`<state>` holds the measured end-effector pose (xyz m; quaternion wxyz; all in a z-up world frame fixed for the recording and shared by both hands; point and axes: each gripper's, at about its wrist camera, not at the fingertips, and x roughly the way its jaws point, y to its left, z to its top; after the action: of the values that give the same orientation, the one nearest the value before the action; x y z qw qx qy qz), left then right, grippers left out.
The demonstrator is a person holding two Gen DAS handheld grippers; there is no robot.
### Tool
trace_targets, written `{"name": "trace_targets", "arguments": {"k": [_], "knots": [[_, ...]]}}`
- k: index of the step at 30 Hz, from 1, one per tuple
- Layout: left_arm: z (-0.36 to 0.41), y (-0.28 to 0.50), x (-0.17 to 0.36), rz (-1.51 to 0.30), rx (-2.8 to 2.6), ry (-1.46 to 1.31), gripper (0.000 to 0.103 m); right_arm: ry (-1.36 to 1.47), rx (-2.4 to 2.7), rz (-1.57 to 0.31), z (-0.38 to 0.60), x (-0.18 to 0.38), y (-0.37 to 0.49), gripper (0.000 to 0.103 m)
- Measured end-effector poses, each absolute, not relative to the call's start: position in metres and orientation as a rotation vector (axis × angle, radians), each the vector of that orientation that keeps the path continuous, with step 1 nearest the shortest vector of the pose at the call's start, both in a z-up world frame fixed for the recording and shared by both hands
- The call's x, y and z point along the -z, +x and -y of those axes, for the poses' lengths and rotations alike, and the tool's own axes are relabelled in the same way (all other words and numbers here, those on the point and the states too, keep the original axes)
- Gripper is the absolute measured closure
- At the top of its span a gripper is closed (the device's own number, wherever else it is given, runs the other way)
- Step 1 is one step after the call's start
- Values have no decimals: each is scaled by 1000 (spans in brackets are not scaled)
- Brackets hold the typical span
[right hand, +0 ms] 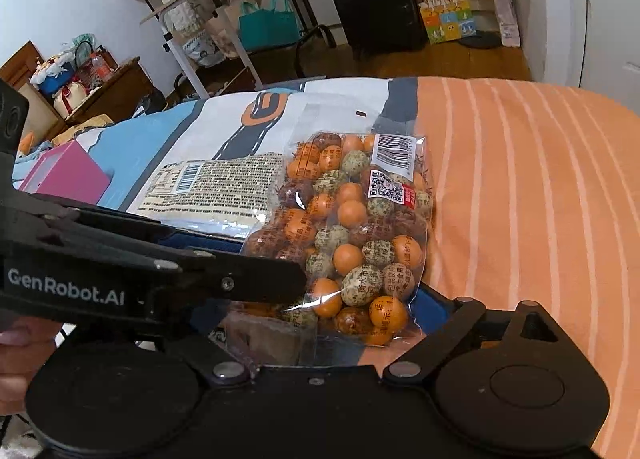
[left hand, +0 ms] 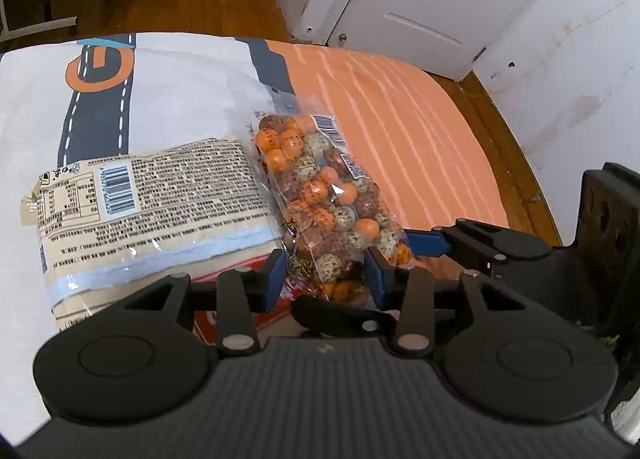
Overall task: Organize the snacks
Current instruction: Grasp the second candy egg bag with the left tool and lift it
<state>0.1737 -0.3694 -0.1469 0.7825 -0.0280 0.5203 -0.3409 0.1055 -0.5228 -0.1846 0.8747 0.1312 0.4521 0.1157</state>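
Left tool [left hand: 326,273]: nearest the lens, at 6 o'clock in the left wrist view; blue pads clamped on the near end of the candy bag.
Beige snack pack [left hand: 152,211]: at 9 o'clock of the left tool, flat on the bed, printed back and barcode up, its right edge touching the candy bag.
Red package [left hand: 236,317]: partly hidden under the beige snack pack and the left tool; kind unclear.
Candy bag [left hand: 320,195]: clear, full of orange, brown and speckled balls; stretching from the left tool toward 12 o'clock, across the white and orange parts of the bed cover.
Bed [left hand: 404,131]: white road-print cover at 10 o'clock, orange striped cover at 2 o'clock.
Right tool [right hand: 320,331]: fingers spread wide either side of the candy bag's near end [right hand: 360,243], pads not seen pressing it; left finger hidden behind the other tool.
Pink box [right hand: 64,175]: at 9 o'clock in the right wrist view, on the bed.
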Motion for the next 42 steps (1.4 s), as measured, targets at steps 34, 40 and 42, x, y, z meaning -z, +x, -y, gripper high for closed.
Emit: {"name": "trace_targets", "arguments": {"k": [34, 40, 42], "knots": [[270, 96, 12, -1080, 688, -155, 57, 51, -362, -955, 433, 38, 56, 7], [225, 91, -8, -1076, 637, -188, 56, 19, -403, -965, 390, 16, 59, 7], [206, 90, -15, -1073, 610, -190, 56, 2, -421, -962, 372, 11, 61, 7]]}}
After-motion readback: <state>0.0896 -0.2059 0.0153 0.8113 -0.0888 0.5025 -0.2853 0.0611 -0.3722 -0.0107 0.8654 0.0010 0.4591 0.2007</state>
